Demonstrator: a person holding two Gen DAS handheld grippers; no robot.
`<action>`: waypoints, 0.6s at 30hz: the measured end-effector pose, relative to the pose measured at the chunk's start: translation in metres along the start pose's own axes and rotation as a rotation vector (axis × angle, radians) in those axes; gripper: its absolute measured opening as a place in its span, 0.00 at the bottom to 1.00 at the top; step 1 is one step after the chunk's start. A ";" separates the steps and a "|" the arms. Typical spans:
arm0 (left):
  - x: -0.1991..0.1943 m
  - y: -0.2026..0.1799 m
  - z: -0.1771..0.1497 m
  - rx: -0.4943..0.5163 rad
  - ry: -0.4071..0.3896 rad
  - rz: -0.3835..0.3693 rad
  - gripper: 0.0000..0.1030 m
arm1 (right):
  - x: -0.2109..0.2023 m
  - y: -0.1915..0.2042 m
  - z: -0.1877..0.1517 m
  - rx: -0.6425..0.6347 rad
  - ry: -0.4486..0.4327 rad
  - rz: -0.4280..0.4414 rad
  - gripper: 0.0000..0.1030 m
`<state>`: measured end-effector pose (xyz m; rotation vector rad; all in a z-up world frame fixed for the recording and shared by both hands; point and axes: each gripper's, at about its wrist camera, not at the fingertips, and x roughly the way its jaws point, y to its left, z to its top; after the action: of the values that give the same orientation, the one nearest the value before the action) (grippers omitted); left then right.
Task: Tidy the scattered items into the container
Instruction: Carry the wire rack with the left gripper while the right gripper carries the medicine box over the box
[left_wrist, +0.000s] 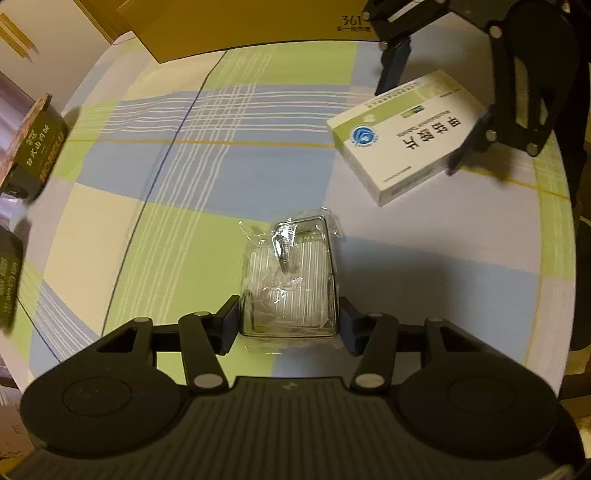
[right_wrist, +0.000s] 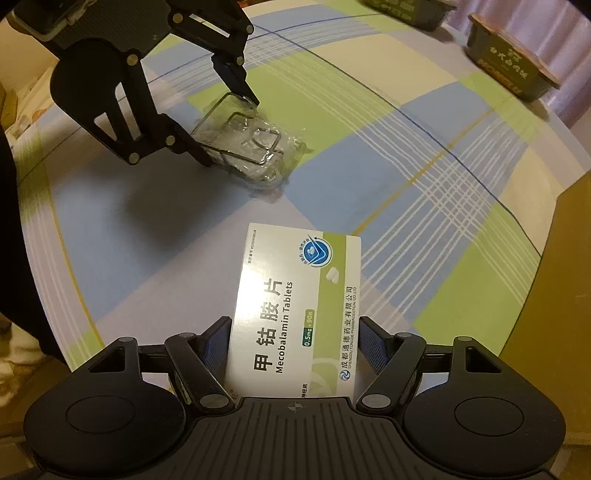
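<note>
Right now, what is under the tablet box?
The checked cloth spreads around the tablet box and shows beyond its edges. The patch directly beneath is covered, so anything there cannot be seen. The right gripper straddles it.

The flat cloth-covered table surface is checked in pale blue, lime green, cream and lilac-white, crossed by bundles of thin white lines, single mustard-yellow lines and one dark blue line. The rectangular cardboard tablet box is white with an olive-green band, black lettering and a round blue emblem. The clear plastic-wrapped case is colourless, ribbed, with silvery glints. The black left gripper and black right gripper carry dark blue pads. A dark green rectangular tin bears gold lettering and a brownish top. A plain mustard-brown cardboard box shows dark print.
</note>
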<state>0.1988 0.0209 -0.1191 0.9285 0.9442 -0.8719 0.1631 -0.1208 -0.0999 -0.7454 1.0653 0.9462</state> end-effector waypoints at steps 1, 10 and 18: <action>0.000 -0.001 0.000 -0.003 -0.001 -0.002 0.47 | 0.000 0.000 0.000 -0.008 -0.001 -0.002 0.73; 0.000 -0.002 -0.001 -0.035 -0.005 -0.002 0.50 | 0.008 0.000 -0.002 -0.018 -0.003 -0.014 0.88; 0.001 0.001 -0.001 -0.080 0.012 -0.023 0.47 | 0.009 -0.010 0.002 0.109 0.015 0.038 0.71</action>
<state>0.2000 0.0219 -0.1200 0.8568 0.9951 -0.8422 0.1747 -0.1207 -0.1069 -0.6460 1.1386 0.9084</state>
